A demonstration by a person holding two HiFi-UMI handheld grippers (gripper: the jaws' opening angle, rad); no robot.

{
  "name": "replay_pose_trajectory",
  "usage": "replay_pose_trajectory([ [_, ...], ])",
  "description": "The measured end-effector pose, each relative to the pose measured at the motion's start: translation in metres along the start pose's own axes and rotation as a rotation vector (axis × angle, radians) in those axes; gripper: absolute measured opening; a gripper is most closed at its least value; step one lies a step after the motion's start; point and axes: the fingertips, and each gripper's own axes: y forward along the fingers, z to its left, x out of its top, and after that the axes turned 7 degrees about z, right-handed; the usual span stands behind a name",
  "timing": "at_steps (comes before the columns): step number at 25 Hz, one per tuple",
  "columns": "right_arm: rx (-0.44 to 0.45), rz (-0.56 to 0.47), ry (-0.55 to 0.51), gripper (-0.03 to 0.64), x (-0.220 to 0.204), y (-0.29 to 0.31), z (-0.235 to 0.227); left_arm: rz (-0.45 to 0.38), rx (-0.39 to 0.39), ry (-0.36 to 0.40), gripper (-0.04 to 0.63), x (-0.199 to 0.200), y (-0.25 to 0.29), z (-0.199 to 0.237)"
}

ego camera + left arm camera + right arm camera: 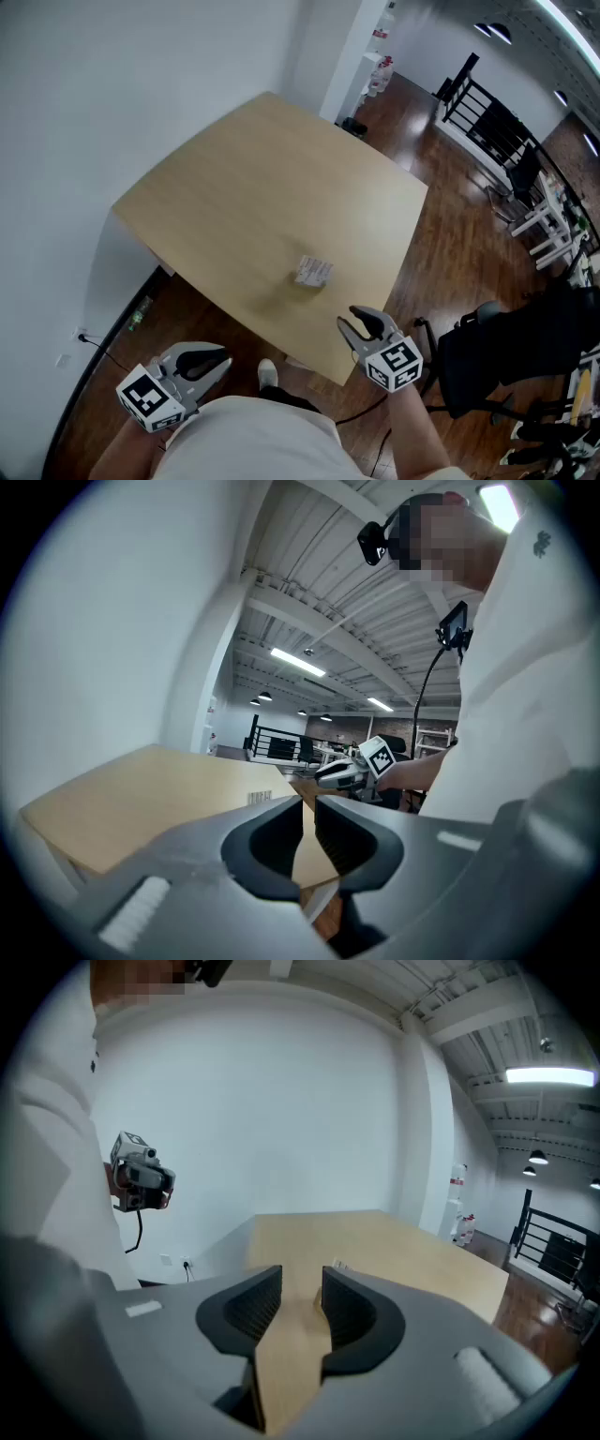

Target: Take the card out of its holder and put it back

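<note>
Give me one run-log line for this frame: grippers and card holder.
contact: none | card holder: on table, near person's edge, untouched | left gripper: empty, fingers slightly apart | right gripper: open, empty

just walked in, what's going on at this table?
A person holds a tool in each hand at the near edge of the wooden table. Nothing is being handled yet: the small card holder lies alone on the table, untouched. The right tool hovers at the near edge, just short of the holder, jaws apart and empty. The left tool is off the table by the person's side, jaws a narrow gap apart, also empty.
</note>
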Motion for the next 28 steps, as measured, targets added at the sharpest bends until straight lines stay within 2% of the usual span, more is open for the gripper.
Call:
replay_pose_trajectory([
  [6,0.060,0.030,-0.035,0.140,-0.001,0.057,-0.075,-0.018,0.059,-0.008,0.044,0.020,0.041,0.020],
  [11,0.135,0.076,-0.059,0.140,-0.011,0.104,-0.107,-0.014,0.130,-0.029,0.044,0.027,0.051,0.027],
  [17,0.227,0.122,-0.079,0.140,-0.022,0.149,-0.116,-0.001,0.215,-0.071,0.044,0.023,0.048,0.032],
  [23,0.312,0.161,-0.083,0.137,-0.030,0.170,-0.108,0.000,0.257,-0.104,0.044,0.019,0.047,0.032],
  [28,0.347,0.160,-0.091,0.051,-0.031,0.175,-0.104,0.002,0.271,-0.116,0.044,0.017,0.048,0.035],
])
